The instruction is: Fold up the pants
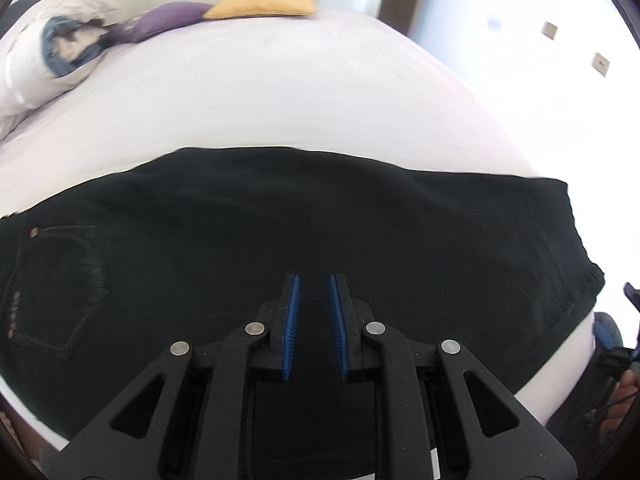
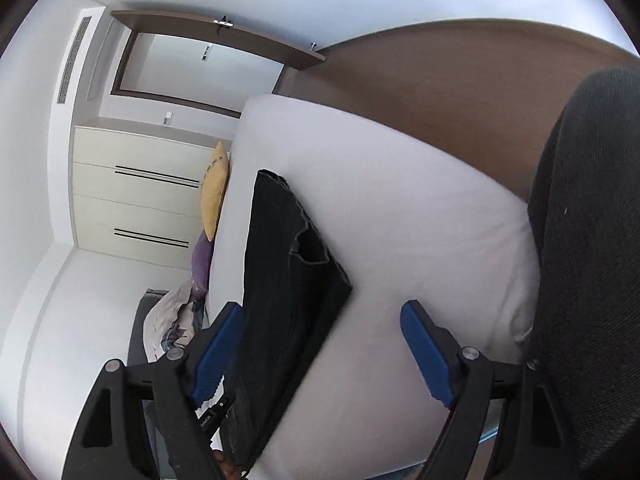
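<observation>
White sheeting covers one bed, on which one pair of black denim pants is laid folded flat along the near edge, a stitched pocket and copper rivets showing. Three pillows are counted at the far edge: white, purple, yellow. The left gripper is seen clenched, nothing grasped; the right gripper is spread wide, released, over the pants.

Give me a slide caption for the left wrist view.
Left gripper, nearly closed and empty, hovers over black pants lying flat on a white bed.
</observation>
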The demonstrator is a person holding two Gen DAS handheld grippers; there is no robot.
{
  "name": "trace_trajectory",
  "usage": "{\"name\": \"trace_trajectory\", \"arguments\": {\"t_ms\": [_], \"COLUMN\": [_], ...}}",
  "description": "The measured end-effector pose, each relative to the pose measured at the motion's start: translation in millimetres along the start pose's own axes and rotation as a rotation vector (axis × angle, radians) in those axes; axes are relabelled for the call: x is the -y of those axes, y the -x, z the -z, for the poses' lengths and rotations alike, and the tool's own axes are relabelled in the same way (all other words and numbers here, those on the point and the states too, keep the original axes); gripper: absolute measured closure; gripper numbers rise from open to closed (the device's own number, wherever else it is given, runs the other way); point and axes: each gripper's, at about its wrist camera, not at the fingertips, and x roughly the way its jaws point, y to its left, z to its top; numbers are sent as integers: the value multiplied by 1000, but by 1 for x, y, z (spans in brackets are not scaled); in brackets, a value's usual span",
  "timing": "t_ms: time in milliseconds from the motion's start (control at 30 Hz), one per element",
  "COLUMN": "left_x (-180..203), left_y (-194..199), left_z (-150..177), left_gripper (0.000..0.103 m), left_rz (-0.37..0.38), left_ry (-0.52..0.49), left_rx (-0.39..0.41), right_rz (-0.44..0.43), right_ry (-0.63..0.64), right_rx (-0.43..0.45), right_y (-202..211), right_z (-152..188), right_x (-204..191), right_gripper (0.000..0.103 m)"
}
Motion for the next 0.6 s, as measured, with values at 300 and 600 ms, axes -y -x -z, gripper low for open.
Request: {"name": "trace_trajectory", "arguments": {"t_ms": [300,600], "left_x": [23,9], "left_y": [-22,-25], "left_z": [14,5], "left_gripper": [87,87], "left_rz": [-10,0], "left_ry": [-22,-2], "left_rx": [-59,-66], "right_rz": [-115,-133], "right_ry": [-62,-137], "right_rx": [-9,34], "right_y": [-24,-52], "right_z": [-5,-20], "right_x": [-5,-10], "right_gripper": [19,38]}}
